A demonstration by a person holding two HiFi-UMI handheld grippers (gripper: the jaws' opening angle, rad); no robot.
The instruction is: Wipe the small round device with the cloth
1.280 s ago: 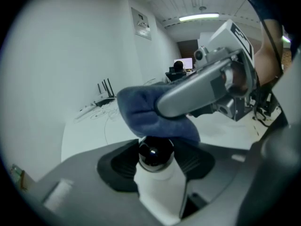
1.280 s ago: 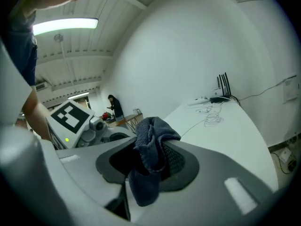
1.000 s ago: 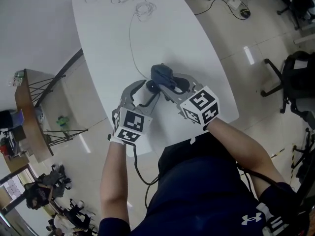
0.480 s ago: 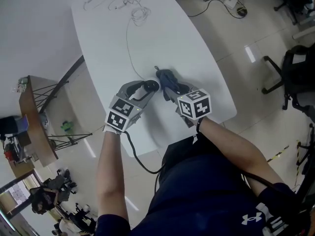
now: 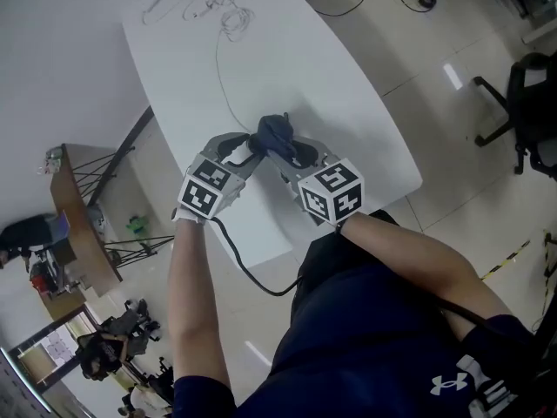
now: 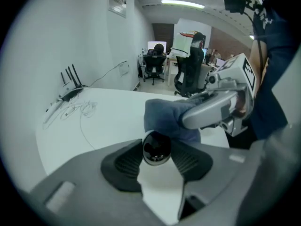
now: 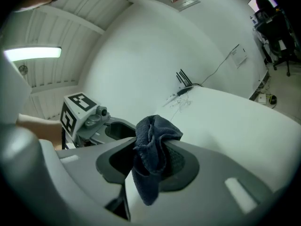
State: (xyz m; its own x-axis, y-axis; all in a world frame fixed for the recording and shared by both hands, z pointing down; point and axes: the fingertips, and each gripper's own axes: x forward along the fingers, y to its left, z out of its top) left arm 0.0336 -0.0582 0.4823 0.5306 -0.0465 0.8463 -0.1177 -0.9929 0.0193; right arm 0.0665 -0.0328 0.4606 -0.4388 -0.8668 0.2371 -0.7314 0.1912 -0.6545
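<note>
The small round device (image 6: 156,148) is black and shiny, and my left gripper (image 6: 158,150) is shut on it; its jaws have just been closing around it. My right gripper (image 7: 151,160) is shut on a bunched dark blue cloth (image 7: 151,154). In the head view the two grippers meet over the white table (image 5: 339,85), the left gripper (image 5: 246,152) beside the right gripper (image 5: 285,152). There the cloth (image 5: 275,132) lies over the device and hides it. In the left gripper view the cloth (image 6: 165,118) rests just behind the device.
A thin white cable (image 5: 221,77) runs up the table to a tangle of wires (image 5: 228,14) at its far end. The left gripper's black cord (image 5: 239,264) hangs over the near table edge. An office chair (image 5: 526,103) stands right, a wooden side table (image 5: 74,225) left.
The left gripper's jaws have closed onto the round device. The right gripper swung the cloth left, from beside the device to over it, so the device no longer shows in the head view.
</note>
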